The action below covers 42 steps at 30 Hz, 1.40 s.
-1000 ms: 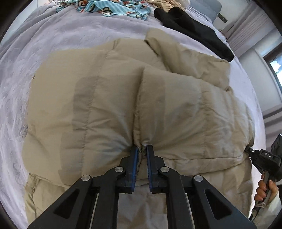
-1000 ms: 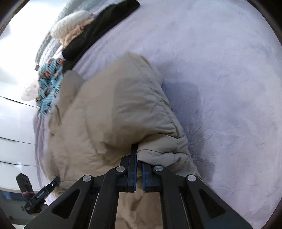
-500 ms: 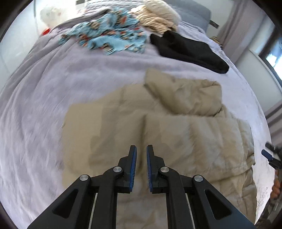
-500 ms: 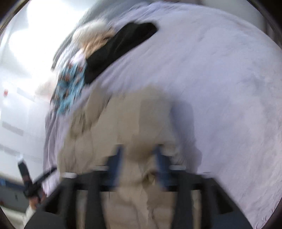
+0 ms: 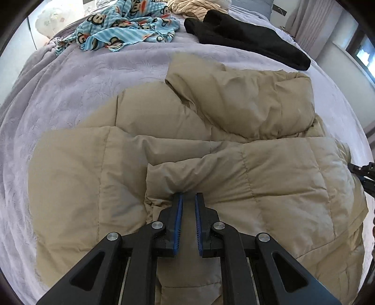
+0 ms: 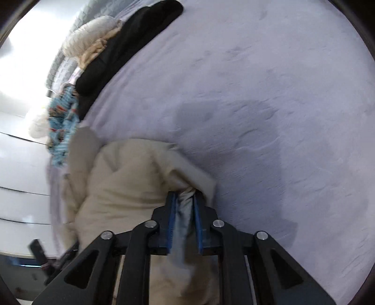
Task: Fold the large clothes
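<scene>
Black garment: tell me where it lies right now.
In the left wrist view the black garment lies on the lilac bedspread at the upper right, beyond the beige puffer jacket and right of the blue monkey-print cloth.

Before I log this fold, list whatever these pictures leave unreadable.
- Left wrist view: the near hem of the tan jacket is covered by the left hand-held gripper and cut off by the bottom edge.
- Right wrist view: motion blur smears the fabric between the closing jaws of the right hand-held gripper, so which part of the jacket it is cannot be told.
- Left wrist view: the striped cream garment is cropped by the top edge.
</scene>
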Each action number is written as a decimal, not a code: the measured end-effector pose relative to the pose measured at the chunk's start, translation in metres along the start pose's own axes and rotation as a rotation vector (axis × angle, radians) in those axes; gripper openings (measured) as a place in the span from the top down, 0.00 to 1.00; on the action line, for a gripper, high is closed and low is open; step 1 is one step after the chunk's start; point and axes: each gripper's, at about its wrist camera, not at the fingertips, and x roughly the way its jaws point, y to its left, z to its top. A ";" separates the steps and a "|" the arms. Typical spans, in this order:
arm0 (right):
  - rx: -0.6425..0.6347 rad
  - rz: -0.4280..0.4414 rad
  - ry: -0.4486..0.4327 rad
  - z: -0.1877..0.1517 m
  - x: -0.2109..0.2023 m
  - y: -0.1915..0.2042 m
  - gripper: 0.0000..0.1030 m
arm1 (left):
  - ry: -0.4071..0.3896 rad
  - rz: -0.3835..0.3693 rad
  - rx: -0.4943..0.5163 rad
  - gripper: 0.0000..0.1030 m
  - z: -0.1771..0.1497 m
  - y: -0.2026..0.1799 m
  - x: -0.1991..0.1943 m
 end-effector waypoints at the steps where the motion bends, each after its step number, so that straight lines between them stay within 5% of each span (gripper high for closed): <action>1: 0.008 -0.009 -0.013 -0.001 -0.005 0.001 0.82 | 0.002 0.009 0.001 0.88 0.001 -0.001 0.000; 4: -0.043 -0.081 -0.103 -0.015 -0.037 0.020 0.82 | 0.003 0.010 -0.005 0.88 0.000 -0.001 0.001; 6: -0.096 -0.035 -0.111 -0.029 -0.057 0.035 0.82 | -0.003 0.005 -0.006 0.88 -0.001 0.000 0.001; 9: -0.235 -0.003 -0.051 -0.057 -0.063 0.060 0.82 | -0.007 0.016 0.000 0.88 -0.001 -0.002 0.002; 12: -0.331 -0.134 0.019 -0.084 -0.040 0.052 0.83 | -0.013 0.029 0.009 0.88 0.000 -0.004 0.003; 17: -0.275 -0.179 0.001 -0.096 -0.041 0.037 0.85 | -0.026 0.085 0.018 0.88 -0.002 -0.002 -0.013; 26: -0.256 -0.206 -0.046 -0.120 -0.073 0.032 0.81 | -0.017 0.009 0.001 0.88 -0.039 0.006 -0.064; 42: -0.234 -0.147 0.076 -0.162 -0.096 0.035 0.81 | 0.088 0.107 -0.074 0.88 -0.098 -0.011 -0.096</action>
